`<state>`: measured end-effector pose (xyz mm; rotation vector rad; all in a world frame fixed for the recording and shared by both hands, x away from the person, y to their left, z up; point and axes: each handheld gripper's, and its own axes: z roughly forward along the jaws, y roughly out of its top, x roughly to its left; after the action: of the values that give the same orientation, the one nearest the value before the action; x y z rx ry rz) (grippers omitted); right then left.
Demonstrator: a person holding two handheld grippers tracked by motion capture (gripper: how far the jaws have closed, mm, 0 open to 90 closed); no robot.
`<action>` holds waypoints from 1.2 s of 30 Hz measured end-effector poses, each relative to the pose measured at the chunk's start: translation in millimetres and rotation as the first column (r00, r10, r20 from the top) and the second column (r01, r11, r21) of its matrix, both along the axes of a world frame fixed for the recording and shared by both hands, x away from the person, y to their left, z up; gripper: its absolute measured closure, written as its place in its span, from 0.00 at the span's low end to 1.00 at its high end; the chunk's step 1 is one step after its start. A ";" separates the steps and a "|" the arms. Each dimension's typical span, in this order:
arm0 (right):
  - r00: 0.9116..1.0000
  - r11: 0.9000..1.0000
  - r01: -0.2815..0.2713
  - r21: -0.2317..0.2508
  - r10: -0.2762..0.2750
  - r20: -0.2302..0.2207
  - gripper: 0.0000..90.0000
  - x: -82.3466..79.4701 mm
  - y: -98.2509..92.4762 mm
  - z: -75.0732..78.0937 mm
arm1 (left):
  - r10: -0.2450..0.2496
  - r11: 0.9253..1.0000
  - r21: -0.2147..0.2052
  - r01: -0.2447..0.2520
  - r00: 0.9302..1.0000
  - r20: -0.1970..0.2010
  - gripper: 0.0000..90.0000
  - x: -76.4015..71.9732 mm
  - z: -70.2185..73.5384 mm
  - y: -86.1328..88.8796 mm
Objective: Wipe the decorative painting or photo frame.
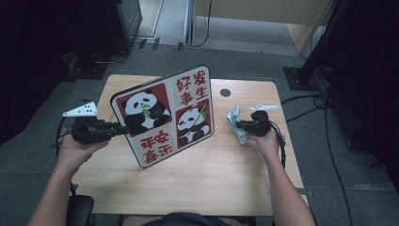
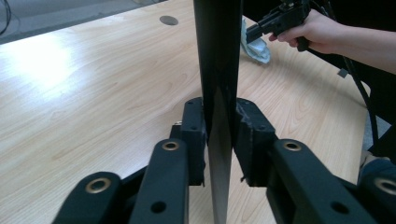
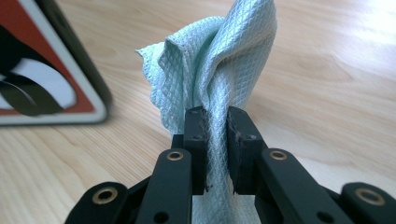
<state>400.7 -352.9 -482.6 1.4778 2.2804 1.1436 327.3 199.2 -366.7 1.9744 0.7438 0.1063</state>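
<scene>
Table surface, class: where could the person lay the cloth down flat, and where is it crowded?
Bare wood lies along the table's near edge, between the two forearms, and at the far left corner behind the panda board. It is crowded mid-table, where the left gripper holds that board upright, and at the right, where the right gripper grips the cloth.

A black-edged panda board [image 1: 164, 115] with red panels and Chinese characters is standing tilted on one corner on the wooden table. A pale green waffle-weave cloth [image 1: 235, 123] is hanging bunched, just right of it.
</scene>
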 end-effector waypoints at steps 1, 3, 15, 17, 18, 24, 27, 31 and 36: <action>1.000 1.000 0.003 -0.010 -0.003 -0.001 0.89 0.5 -1.8 -2.0 | 0.000 1.000 -0.002 0.000 1.000 -0.001 0.79 0.2 0.0 0.4; 1.000 1.000 0.016 -0.015 -0.016 -0.014 0.89 0.5 -5.5 -4.9 | 0.001 1.000 -0.010 -0.001 1.000 -0.001 0.77 0.2 0.1 1.3; 0.996 0.996 0.078 -0.042 -0.076 0.038 0.88 5.2 -9.1 -16.5 | -0.015 1.000 0.009 0.015 1.000 0.013 0.57 -4.4 -4.1 6.3; 0.994 0.994 0.103 -0.040 -0.101 0.040 0.88 7.8 -9.9 -16.8 | -0.015 1.000 0.011 0.015 1.000 0.012 0.56 -6.1 -5.1 8.6; 0.993 0.993 0.110 -0.047 -0.108 0.044 0.88 8.9 -10.7 -17.1 | -0.014 1.000 0.010 0.014 1.000 0.013 0.55 -7.0 -5.9 9.9; 0.987 0.984 0.156 -0.089 -0.151 0.060 0.86 14.5 -16.6 -21.7 | 0.009 1.000 0.006 -0.009 1.000 0.004 0.52 -9.4 -12.8 20.4; 0.988 0.987 0.148 -0.069 -0.144 0.062 0.82 16.5 -17.3 -24.4 | 0.011 1.000 0.015 -0.011 1.000 0.006 0.51 -9.5 -16.2 23.0; 0.988 0.988 0.145 -0.048 -0.143 0.050 0.68 17.4 -16.8 -24.9 | 0.019 0.999 0.029 -0.019 1.000 0.008 0.50 -8.5 -20.7 26.2; 0.988 0.988 0.151 -0.035 -0.149 0.045 0.61 15.4 -20.3 -20.9 | 0.027 0.999 0.028 -0.027 1.000 0.011 0.48 -6.1 -26.6 30.4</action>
<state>416.1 -373.2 -503.6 1.5658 2.1110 1.0719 321.2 229.6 -393.3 1.9897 0.7658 0.1443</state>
